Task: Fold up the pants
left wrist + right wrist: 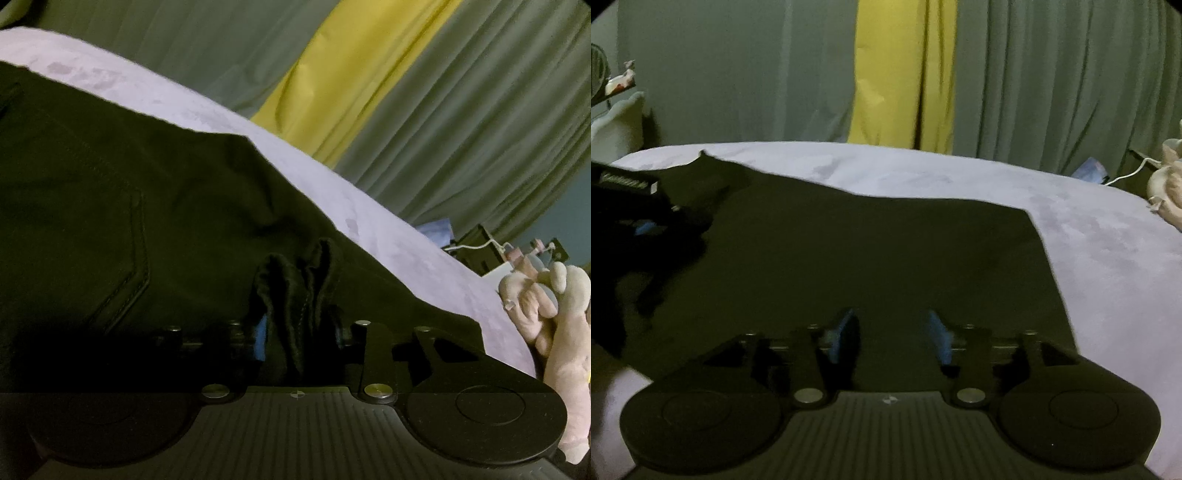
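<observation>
Dark green pants [110, 184] lie spread on a lilac bed sheet [332, 192], with a back pocket's stitching showing at the left. My left gripper [299, 332] is shut on a bunched fold of the pants' edge, which sticks up between its fingers. In the right wrist view the pants [868, 251] lie flat, one straight edge running down the right side. My right gripper [892, 332] hovers over them, open, its blue pads [846, 332] wide apart with only flat cloth below. The left gripper [646, 221] shows at the far left of that view.
The lilac sheet [1089, 240] extends right of the pants. A pale plush toy [565, 306] lies at the bed's right edge, seen also as the toy [1167, 184] beside a white cable [1126, 170]. Green curtains [1052, 74] with a yellow strip [901, 74] hang behind.
</observation>
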